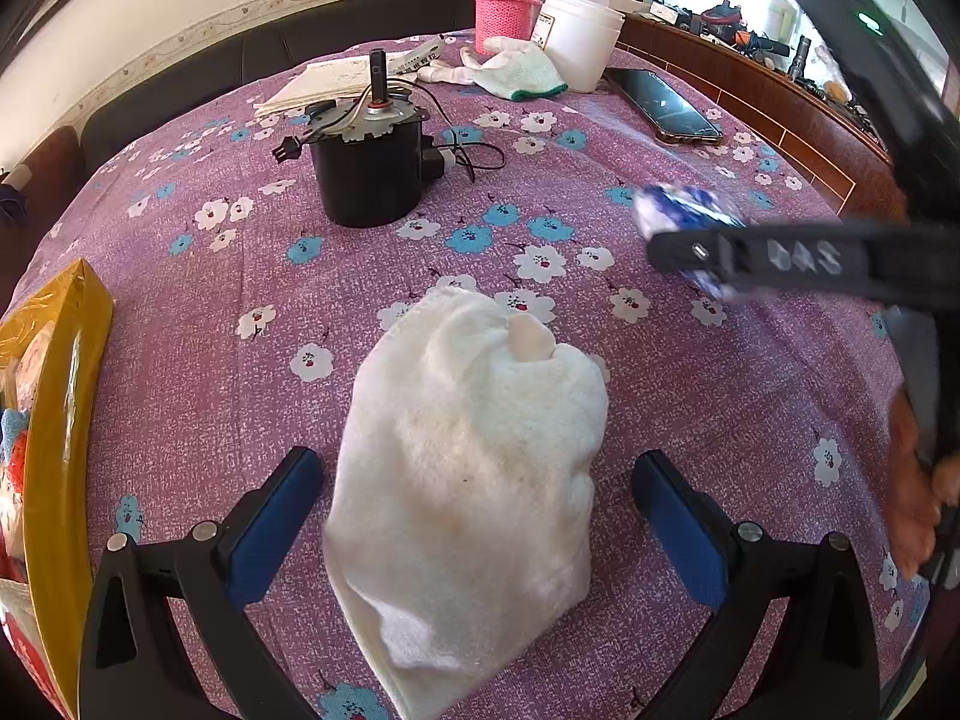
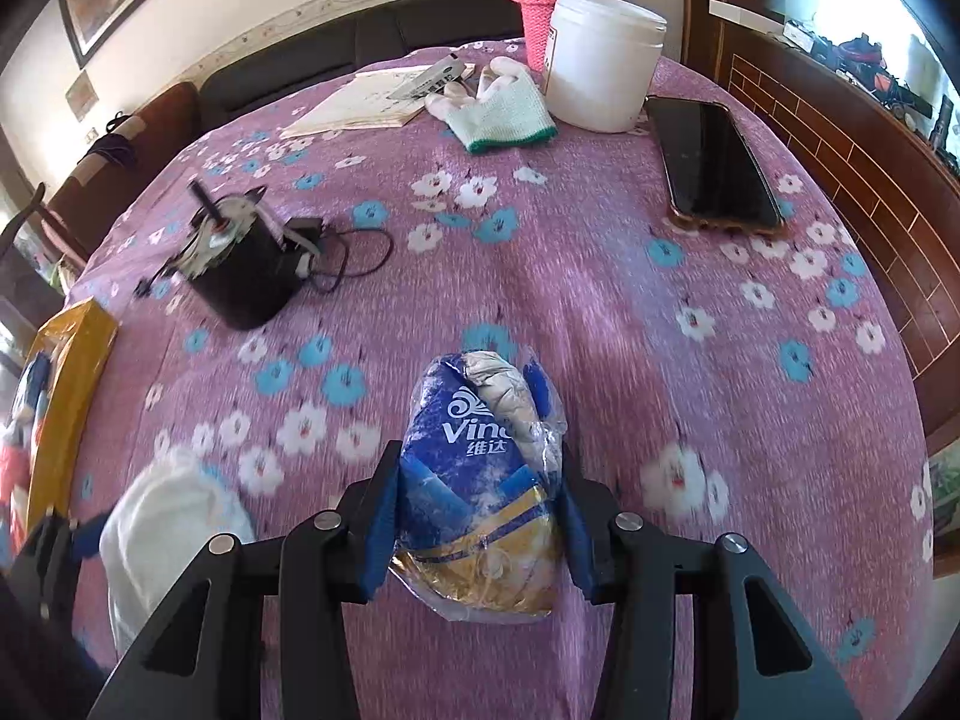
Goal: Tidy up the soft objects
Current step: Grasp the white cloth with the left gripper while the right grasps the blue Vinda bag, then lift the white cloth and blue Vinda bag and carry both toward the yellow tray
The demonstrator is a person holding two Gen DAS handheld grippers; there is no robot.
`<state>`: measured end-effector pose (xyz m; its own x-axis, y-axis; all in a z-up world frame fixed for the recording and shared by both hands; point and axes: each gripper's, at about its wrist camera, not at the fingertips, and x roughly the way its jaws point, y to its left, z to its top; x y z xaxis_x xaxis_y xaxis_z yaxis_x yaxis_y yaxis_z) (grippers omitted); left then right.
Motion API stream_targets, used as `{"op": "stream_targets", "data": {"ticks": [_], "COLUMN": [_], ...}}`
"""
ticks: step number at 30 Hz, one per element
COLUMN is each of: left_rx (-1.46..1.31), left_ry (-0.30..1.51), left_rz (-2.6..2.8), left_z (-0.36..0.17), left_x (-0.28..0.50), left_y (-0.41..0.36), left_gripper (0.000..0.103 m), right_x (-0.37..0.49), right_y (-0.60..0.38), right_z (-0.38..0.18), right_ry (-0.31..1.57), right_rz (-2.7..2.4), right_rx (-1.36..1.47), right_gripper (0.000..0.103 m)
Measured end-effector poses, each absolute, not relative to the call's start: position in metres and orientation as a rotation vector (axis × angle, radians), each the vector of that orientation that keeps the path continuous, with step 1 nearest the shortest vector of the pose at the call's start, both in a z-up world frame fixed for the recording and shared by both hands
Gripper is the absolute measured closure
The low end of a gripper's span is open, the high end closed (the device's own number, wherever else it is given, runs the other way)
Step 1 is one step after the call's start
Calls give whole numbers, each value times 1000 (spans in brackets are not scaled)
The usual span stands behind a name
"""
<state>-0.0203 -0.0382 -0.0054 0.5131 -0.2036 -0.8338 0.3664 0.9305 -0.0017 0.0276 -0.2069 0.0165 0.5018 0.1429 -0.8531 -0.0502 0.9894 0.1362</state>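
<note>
A white fluffy towel (image 1: 474, 474) lies on the purple flowered tablecloth (image 1: 198, 312), between the fingers of my left gripper (image 1: 480, 516), which is open around it. The towel also shows in the right wrist view (image 2: 174, 522). My right gripper (image 2: 474, 510) is shut on a blue Vinda tissue pack (image 2: 480, 468) and holds it above the cloth. In the left wrist view the right gripper (image 1: 690, 252) and the pack (image 1: 684, 210) are at the right, blurred.
A yellow box (image 1: 60, 420) with soft items stands at the left edge. A black motor (image 1: 366, 168) with wires, a white-green glove (image 1: 516, 75), a white jar (image 1: 579, 39), a pink flask (image 1: 501, 0), papers (image 1: 324, 84) and a phone (image 1: 666, 102) lie farther back.
</note>
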Motion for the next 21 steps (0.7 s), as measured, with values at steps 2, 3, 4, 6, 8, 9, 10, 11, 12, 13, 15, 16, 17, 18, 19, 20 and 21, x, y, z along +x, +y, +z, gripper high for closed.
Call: {"op": "stream_targets", "data": {"ticks": [2, 3, 4, 6, 8, 9, 10, 11, 12, 13, 15, 16, 17, 18, 19, 20, 21], "left_rx": [183, 183, 183, 183, 183, 185, 187, 188, 189, 190, 192, 192, 192, 192, 192, 191, 189], "left_ry": [974, 974, 974, 974, 974, 974, 975, 975, 974, 973, 972, 972, 972, 972, 972, 972, 971], "left_rz": [-345, -345, -345, -345, -345, -344, -343, -343, -343, -344, -345, -344, -344, -344, -344, -344, -342], "left_z": [-5, -5, -5, -5, -6, -6, -6, -6, -6, -6, -6, -6, -6, -6, -6, -6, -6], "left_x": [-20, -20, -21, -21, -21, -21, -21, -20, -20, -20, -19, -19, -19, -18, -18, -18, -18], "left_y": [-38, -38, -38, -38, -38, -38, -38, -38, -39, -39, -40, -40, -40, -40, -40, -41, -40], "left_gripper": [1, 1, 1, 1, 1, 1, 1, 1, 1, 1, 1, 1, 1, 1, 1, 1, 1], "right_x": [19, 15, 12, 4, -4, -5, -8, -10, -10, -10, -10, -10, -10, -9, -9, -9, -8], "right_y": [-208, -210, -210, -213, -214, -213, -212, -211, -211, -210, -208, -207, -206, -205, -205, -204, -204], "right_z": [16, 16, 15, 15, 15, 14, 14, 14, 14, 14, 13, 13, 13, 13, 12, 12, 12], "right_ry": [1037, 1035, 1035, 1029, 1017, 1010, 1000, 994, 989, 988, 984, 982, 982, 981, 981, 983, 985], "right_rz": [129, 134, 141, 152, 159, 161, 160, 160, 158, 158, 158, 157, 156, 153, 152, 147, 143], "right_rx": [100, 103, 108, 115, 104, 93, 79, 71, 63, 61, 60, 58, 57, 54, 53, 51, 50], "right_gripper": [53, 53, 53, 53, 53, 53, 53, 53, 52, 51, 47, 45, 43, 42, 41, 41, 41]}}
